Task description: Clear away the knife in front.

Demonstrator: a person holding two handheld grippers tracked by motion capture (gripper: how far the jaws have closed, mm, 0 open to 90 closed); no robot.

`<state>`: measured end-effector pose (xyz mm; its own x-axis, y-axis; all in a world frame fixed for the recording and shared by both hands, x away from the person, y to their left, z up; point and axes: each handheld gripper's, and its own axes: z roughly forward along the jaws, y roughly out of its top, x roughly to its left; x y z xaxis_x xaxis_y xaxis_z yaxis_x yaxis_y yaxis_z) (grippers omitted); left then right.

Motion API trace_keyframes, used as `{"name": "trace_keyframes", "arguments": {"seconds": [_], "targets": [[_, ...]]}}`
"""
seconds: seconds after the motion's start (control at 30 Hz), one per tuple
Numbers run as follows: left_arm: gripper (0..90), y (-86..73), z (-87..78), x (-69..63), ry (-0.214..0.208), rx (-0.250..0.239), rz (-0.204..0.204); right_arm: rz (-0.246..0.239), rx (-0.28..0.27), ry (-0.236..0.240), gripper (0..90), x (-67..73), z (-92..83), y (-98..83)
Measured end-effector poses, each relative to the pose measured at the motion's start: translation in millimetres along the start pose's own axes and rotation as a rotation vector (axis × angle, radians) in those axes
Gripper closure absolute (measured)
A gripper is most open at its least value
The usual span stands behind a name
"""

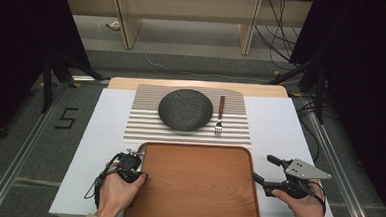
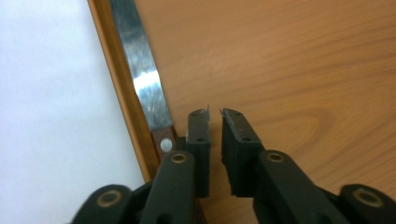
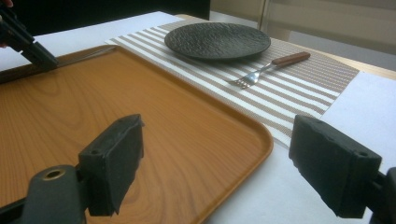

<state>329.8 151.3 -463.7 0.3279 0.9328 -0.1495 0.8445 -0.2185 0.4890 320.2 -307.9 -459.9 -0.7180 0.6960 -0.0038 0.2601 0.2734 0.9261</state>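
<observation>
High view: my left gripper (image 1: pixel 137 161) sits at the wooden tray's (image 1: pixel 197 189) left rim, jaws barely parted beside a table knife (image 2: pixel 142 74), gripping nothing. My right gripper (image 1: pixel 267 168) gapes empty by the right rim. Farther: dark plate (image 1: pixel 185 109), fork (image 1: pixel 220 115).

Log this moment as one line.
left gripper: open, beside knife | knife: on tray | right gripper: open

Wooden tray (image 1: pixel 197 189) floor lies open except a knife (image 2: pixel 142 79) along its left rim; beyond it, plate (image 1: pixel 186 109) and fork (image 1: pixel 219 117) block.
</observation>
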Motion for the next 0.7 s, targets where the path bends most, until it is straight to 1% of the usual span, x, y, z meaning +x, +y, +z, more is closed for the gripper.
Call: {"name": "trace_keyframes", "arguments": {"seconds": [0.07, 0.1, 0.13, 0.2, 0.27, 0.3, 0.37, 0.4, 0.43, 0.47, 0.5, 0.6, 0.63, 0.67, 0.7], "targets": [[75.4, 0.4, -1.8, 2.5, -0.011, -0.063, 0.027, 0.001, 0.0, -0.001, 18.6, -0.2, -0.3, -0.2], [73.4, 0.7, -2.5, 4.6, -0.021, -0.096, 0.033, 0.001, -0.002, -0.002, 18.7, -0.4, -0.4, -0.3], [70.0, 1.0, -3.0, 7.0, -0.032, -0.135, 0.037, 0.001, -0.003, -0.001, 18.7, -0.6, -0.6, -0.3], [62.4, 1.7, -4.0, 12.6, -0.048, -0.212, 0.06, 0.002, -0.002, -0.001, 18.6, -0.7, -0.7, -0.1], [51.6, 2.5, -3.9, 19.4, -0.088, -0.29, 0.079, 0.001, -0.002, -0.002, 18.6, -0.5, -0.2, 0.2], [45.8, 3.0, -3.8, 22.5, -0.097, -0.315, 0.091, 0.0, -0.003, -0.002, 18.6, -0.4, 0.0, 0.3], [35.3, 3.9, -3.1, 28.7, -0.102, -0.375, 0.11, 0.001, -0.004, -0.004, 18.6, -0.3, 0.4, 0.4], [29.3, 4.5, -3.2, 31.2, -0.101, -0.388, 0.12, 0.001, -0.003, -0.004, 18.6, -0.2, 0.3, 0.4], [24.6, 5.1, -3.6, 35.6, -0.102, -0.414, 0.152, 0.001, -0.003, -0.004, 18.5, -0.1, 0.2, 0.4], [19.6, 5.2, -4.1, 39.6, -0.118, -0.436, 0.177, 0.003, -0.007, -0.003, 18.5, 0.3, 0.1, 0.3], [13.9, 5.5, -4.8, 43.4, -0.129, -0.451, 0.179, 0.003, -0.005, -0.003, 18.5, 0.4, -0.3, 0.4], [10.0, 5.9, -6.3, 53.7, -0.151, -0.504, 0.152, 0.0, -0.005, -0.004, 18.5, 0.6, -1.1, 0.5], [8.3, 5.7, -6.1, 57.1, -0.157, -0.518, 0.137, -0.001, -0.006, -0.005, 18.5, 0.8, -1.2, 0.6], [6.6, 5.4, -5.8, 60.1, -0.151, -0.525, 0.13, 0.0, -0.006, -0.005, 18.5, 1.1, -1.2, 0.6], [6.0, 5.0, -5.0, 62.9, -0.138, -0.535, 0.131, 0.001, -0.005, -0.004, 18.4, 1.3, -1.2, 0.5]]}}
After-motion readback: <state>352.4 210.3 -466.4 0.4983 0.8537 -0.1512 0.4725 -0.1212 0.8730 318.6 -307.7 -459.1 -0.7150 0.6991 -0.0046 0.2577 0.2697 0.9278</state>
